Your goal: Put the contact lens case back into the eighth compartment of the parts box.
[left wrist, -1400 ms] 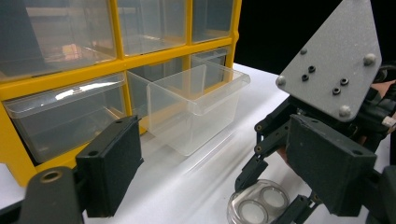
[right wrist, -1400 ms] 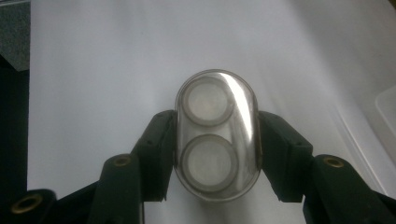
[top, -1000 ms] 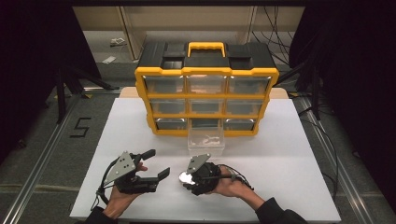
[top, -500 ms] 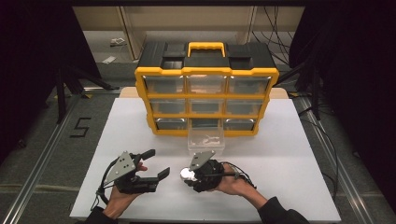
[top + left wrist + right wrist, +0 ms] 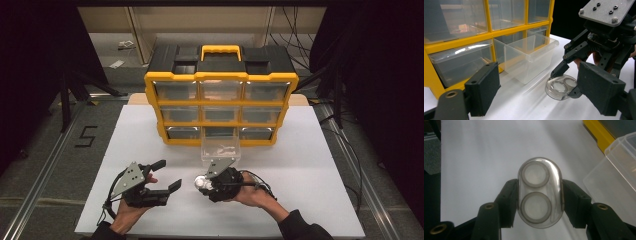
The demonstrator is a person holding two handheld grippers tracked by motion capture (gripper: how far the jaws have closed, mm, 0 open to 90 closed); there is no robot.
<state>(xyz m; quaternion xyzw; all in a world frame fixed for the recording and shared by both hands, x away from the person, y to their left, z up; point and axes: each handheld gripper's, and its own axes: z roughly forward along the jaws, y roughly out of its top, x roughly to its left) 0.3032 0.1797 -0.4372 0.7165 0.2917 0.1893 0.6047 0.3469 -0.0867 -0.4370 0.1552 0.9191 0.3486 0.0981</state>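
Observation:
My right gripper (image 5: 539, 205) is shut on a clear oval case (image 5: 539, 192) with two round rings inside, its jaws pressing the case's long sides. In the high view that gripper (image 5: 202, 184) holds the case (image 5: 200, 183) just above the white table, in front of a clear pulled-out drawer (image 5: 220, 150). My left gripper (image 5: 167, 175) rests to the left of it, open and holding nothing. In the left gripper view its own jaws (image 5: 541, 97) stand wide apart, with the case (image 5: 560, 86) and the right gripper (image 5: 565, 80) beyond them.
A yellow and black drawer organizer (image 5: 220, 105) stands at the back of the white table (image 5: 310, 165), with its clear drawers shut. The loose drawer (image 5: 529, 57) sits right before its bottom row. Dark floor and metal rails surround the table.
My right gripper has edged slightly toward the pulled-out drawer with the case still in it. The left gripper has stayed where it was.

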